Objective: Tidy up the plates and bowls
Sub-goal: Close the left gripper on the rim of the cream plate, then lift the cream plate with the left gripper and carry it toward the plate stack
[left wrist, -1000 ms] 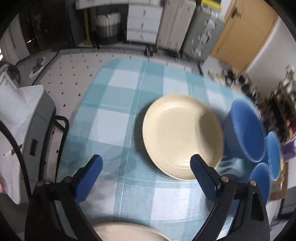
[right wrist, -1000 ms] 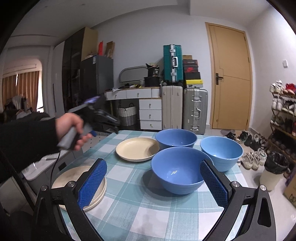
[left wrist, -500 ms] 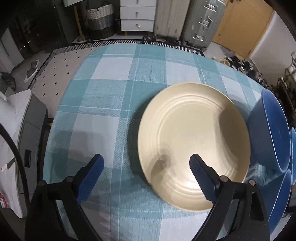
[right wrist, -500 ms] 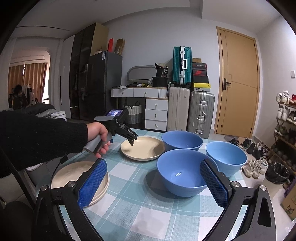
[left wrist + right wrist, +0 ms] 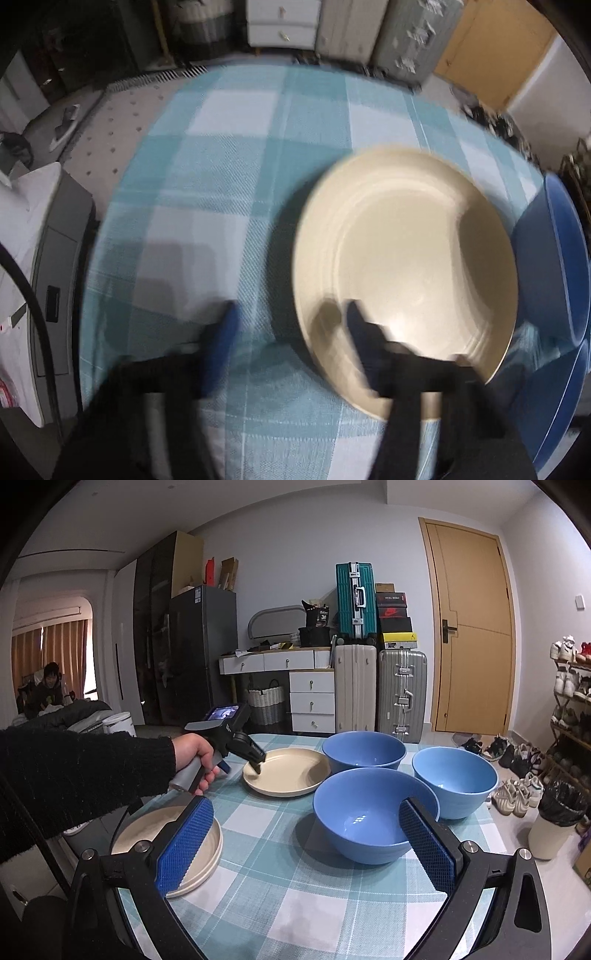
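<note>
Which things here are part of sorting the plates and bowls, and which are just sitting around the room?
Part of the job: cream plate at the left gripper, near cream plate, three blue bowls, right gripper.

Just lying about: suitcases, drawer unit, wicker basket, shoes.

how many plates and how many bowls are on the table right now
cream plates: 2, the far plate under the left gripper and the near plate
blue bowls: 3, the near bowl, the back bowl and the right bowl
total: 5
</note>
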Available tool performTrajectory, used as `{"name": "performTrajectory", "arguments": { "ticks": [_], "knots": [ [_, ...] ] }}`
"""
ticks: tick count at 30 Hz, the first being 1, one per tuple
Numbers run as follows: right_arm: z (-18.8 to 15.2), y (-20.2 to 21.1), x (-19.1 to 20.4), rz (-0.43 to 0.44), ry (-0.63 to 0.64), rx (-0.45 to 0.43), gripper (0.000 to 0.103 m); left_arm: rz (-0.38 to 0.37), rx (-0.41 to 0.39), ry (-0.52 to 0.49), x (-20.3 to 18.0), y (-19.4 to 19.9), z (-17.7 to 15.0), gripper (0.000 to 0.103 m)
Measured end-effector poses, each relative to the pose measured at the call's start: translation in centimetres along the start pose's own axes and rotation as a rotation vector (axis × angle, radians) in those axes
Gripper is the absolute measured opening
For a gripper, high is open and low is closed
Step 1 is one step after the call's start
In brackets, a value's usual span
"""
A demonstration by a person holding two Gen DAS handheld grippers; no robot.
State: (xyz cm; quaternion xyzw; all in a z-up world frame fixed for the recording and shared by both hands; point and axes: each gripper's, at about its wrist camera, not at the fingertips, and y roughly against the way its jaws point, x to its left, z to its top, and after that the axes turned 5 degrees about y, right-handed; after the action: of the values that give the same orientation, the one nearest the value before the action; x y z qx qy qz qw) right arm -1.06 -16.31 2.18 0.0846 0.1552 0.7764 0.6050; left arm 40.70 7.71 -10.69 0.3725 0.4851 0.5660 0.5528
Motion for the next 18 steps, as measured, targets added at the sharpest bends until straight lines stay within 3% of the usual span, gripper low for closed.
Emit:
{"name": "performTrajectory", "arguments": {
  "ticks": [3,9,18],
  "knots": [
    [0.0,-0.2,-0.3,-0.002,-0.01,0.011,0.102,-0.004,0.0,-0.024,-0.5,0.4,0.2,0.026],
    [-0.1,-0.5,-0.8,-0.006,-0.029,0.017,0.102,-0.031,0.008,-0.025,-0.6,0.7,0.3,0.012],
    [-0.4,-0.8,-1.1,-0.01,-0.034,0.025,0.102,-0.074,0.013,0.012,0.7,1.0,-0.1,0.008]
  ]
}}
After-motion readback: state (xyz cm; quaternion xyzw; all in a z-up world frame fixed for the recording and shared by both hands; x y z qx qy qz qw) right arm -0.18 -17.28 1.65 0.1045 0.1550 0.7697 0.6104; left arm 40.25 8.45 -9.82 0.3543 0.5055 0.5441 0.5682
